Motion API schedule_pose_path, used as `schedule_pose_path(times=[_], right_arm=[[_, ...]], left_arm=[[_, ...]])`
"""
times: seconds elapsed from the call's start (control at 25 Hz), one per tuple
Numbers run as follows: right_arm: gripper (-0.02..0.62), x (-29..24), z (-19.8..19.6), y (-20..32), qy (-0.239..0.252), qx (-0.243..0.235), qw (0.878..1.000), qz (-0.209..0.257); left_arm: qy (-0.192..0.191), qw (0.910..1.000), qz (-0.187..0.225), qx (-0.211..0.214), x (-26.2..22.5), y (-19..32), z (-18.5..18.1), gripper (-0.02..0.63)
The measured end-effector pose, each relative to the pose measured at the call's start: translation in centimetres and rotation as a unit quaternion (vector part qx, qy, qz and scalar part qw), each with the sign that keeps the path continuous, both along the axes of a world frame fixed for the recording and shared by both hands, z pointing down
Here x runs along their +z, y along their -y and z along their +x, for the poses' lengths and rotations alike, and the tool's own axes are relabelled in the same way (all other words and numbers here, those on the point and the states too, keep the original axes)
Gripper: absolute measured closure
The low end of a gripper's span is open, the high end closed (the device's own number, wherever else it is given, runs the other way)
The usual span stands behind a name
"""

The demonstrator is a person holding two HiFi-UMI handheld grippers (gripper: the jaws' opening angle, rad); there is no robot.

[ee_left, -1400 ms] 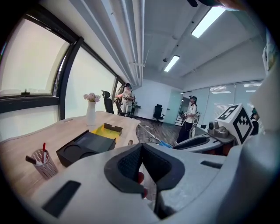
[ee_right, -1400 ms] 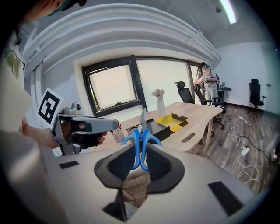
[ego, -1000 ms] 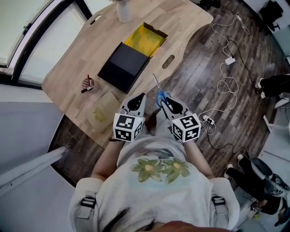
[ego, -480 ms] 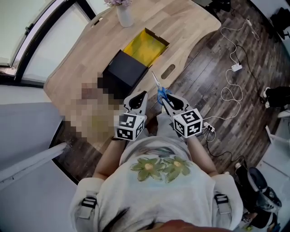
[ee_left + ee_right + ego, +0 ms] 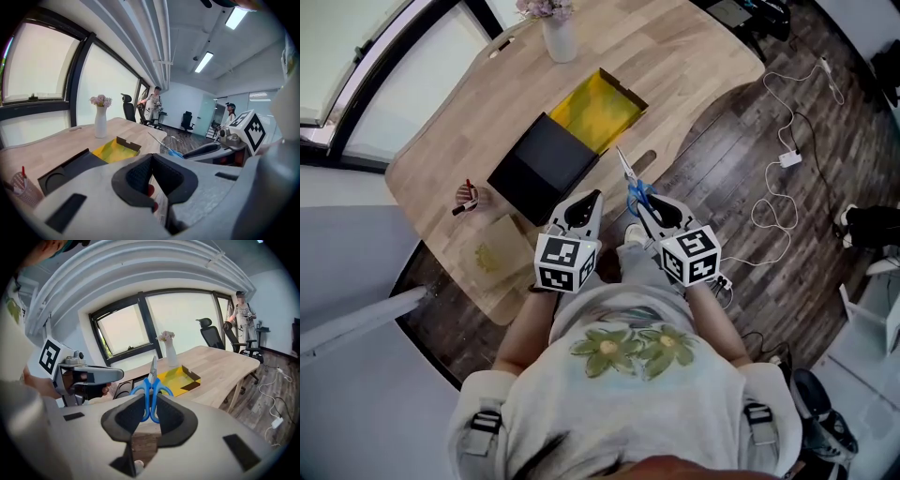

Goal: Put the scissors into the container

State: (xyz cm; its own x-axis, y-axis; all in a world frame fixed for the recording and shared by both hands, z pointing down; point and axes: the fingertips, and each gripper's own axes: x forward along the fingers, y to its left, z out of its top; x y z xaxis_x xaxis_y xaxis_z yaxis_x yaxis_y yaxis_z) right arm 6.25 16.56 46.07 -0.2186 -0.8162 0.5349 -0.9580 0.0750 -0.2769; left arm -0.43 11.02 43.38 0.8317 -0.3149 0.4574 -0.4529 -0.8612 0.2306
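Scissors with blue handles are clamped by the handles in my right gripper, blades pointing up and forward over the near table edge. In the right gripper view the scissors stand upright between the shut pads of the right gripper. The container, an open box with a yellow inside, lies on the wooden table ahead of the blades, and its black lid lies beside it. My left gripper hovers next to the right one, jaws together and holding nothing. Both the yellow box and the scissors show in the left gripper view.
A white vase with flowers stands behind the box. A cup with a red stick and a brown paper sheet lie at the table's near left. White cables and a power strip trail over the dark wood floor. People stand far off.
Both grippers and the scissors have come nearer to the table; the yellow box now lies closer in front of the blade tips. The grip on the scissors is unchanged.
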Motion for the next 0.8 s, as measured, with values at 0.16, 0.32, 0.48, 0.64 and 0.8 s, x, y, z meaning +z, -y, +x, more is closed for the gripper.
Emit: schedule_pose_path(times=[0.16,0.32,0.48,0.64,0.8], right_arm=[[0.517,-0.2,1.7,0.7,-0.005,-0.026,1.000,0.002],[0.517,-0.1,3.2,1.1,-0.008,-0.056,0.998,0.002],[0.517,0.0,4.3,1.6,-0.010,-0.085,0.996,0.003],[0.517,0.0,4.8,1.8,-0.012,-0.106,0.994,0.002],[0.517,0.3,5.0,1.9,-0.007,-0.115,0.993,0.000]], left_arm=[[0.000,0.9995,0.002,-0.030,-0.1,0.8,1.1,0.598],[-0.002,0.9982,0.003,-0.060,-0.1,0.7,2.3,0.598],[-0.004,0.9959,0.003,-0.090,-0.1,0.7,3.1,0.598],[0.001,0.9945,-0.005,-0.105,0.6,0.2,3.5,0.598],[0.005,0.9930,-0.013,-0.118,1.2,0.1,3.0,0.598]])
